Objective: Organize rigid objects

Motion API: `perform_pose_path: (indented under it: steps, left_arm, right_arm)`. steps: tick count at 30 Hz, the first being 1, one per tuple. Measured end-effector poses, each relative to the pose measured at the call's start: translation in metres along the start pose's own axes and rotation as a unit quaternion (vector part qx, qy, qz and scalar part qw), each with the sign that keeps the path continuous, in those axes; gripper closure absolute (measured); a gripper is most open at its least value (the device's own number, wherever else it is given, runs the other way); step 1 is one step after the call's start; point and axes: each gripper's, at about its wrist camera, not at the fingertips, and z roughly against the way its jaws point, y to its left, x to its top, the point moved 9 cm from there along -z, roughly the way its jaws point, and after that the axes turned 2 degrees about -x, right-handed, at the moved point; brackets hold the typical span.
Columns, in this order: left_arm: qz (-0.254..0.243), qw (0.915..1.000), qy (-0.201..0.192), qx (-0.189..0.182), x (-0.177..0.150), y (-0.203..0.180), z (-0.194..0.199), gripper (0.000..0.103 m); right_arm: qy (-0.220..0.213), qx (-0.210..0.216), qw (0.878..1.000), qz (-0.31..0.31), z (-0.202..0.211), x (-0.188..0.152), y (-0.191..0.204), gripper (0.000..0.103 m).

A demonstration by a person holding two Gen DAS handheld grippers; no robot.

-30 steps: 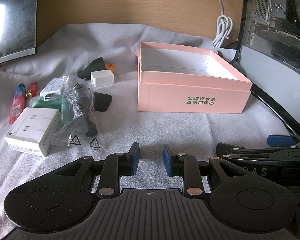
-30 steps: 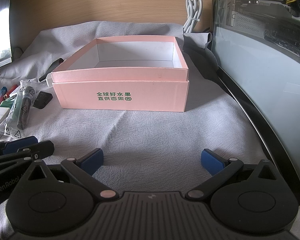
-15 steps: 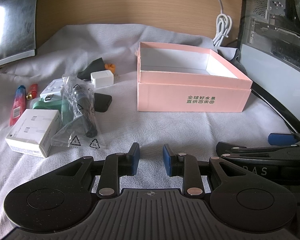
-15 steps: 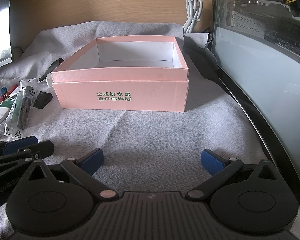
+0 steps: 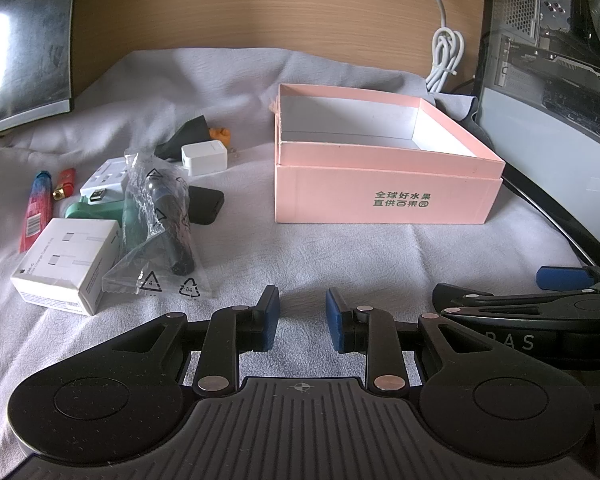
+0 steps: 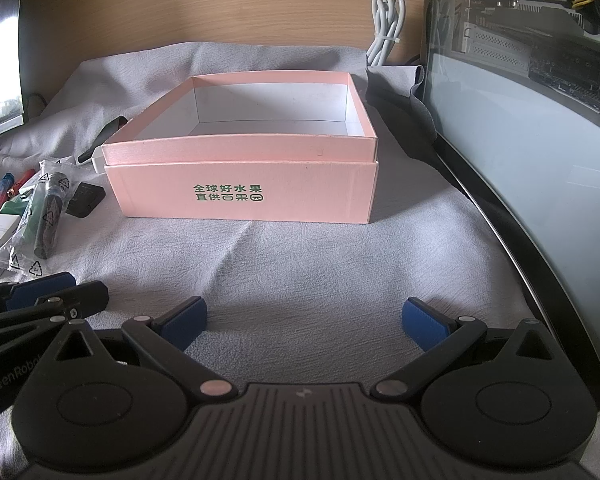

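- A tabletop draped in a wrinkled pale grey cloth (image 5: 340, 248), seen from two cameras mounted on hand-held grippers.
- Left gripper (image 5: 302, 318): its blue-padded fingers (image 5: 269, 317) stand a narrow gap apart with nothing between them, low over the cloth.
- Right gripper (image 6: 304, 322): its blue-padded fingers (image 6: 424, 322) are spread wide and hold nothing. Its black body reads "GenRobot" in part in the right view; the left view shows the letters "RAS" on it.
- Pink box (image 5: 384, 200): open-topped, white inside, nothing visible in it, sitting mid-cloth ahead of both grippers. Green Chinese print on its front wall reads "全球好水果" above "直供百果园".
- A cluster of small items lies on the cloth to the left of the box, apart from it.
- White carton (image 5: 68, 264): nearest the left gripper, with cable drawings on top; the small side print seems to mention a USB-C charge cable but is too small to read surely.
- Clear plastic bag (image 5: 160, 232): leaning across the carton, holding a dark cylinder, printed with recycling triangles numbered 4 and 04.
- Green object (image 5: 96, 210) partly under the bag; a black pad (image 5: 206, 204) just right of it.
- Red-and-blue tube (image 5: 36, 210) with a barcode, and a small red item (image 5: 65, 184) with a gold tip, at far left.
- White charger cube (image 5: 204, 158), a white socket block (image 5: 104, 180), a black wedge (image 5: 188, 136) and a small orange piece (image 5: 219, 135) lie farther back.
- Coiled white cable (image 5: 446, 60) against the wooden back panel; a glass-sided computer case (image 6: 532, 92) on the right.
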Motion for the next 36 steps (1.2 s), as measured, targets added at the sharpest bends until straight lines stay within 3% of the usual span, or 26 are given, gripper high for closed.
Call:
perform_pose_path:
  steps: [15,20,24,27,30,36]
  left_arm:
    - [0.019,0.9998,-0.003,-0.006,0.001,0.007,0.003,0.075]
    - [0.017,0.9992,-0.028,0.023,0.014,0.039,0.029,0.075]
    - [0.018,0.9951,-0.057,0.079,0.032,0.093,0.054,0.075]
    - [0.044,0.9936,-0.034,0.099,0.038,0.136,0.052,0.076]
    - [0.07,0.994,0.018,0.082,0.037,0.159,0.038,0.076]
    - [0.009,0.9969,0.034,0.07,0.031,0.145,0.025,0.071]
  right_arm:
    - [0.006,0.002,1.0,0.003,0.0,0.001,0.0,0.0]
    - [0.022,0.014,1.0,0.014,-0.002,0.004,-0.001,0.0]
    - [0.041,0.024,0.999,0.026,-0.003,0.006,-0.002,0.0]
    - [0.049,0.029,0.998,0.032,-0.005,0.007,-0.002,0.0]
    - [0.046,0.033,0.998,0.036,-0.005,0.007,-0.002,0.0]
    - [0.03,0.034,0.998,0.035,-0.003,0.005,-0.002,0.0]
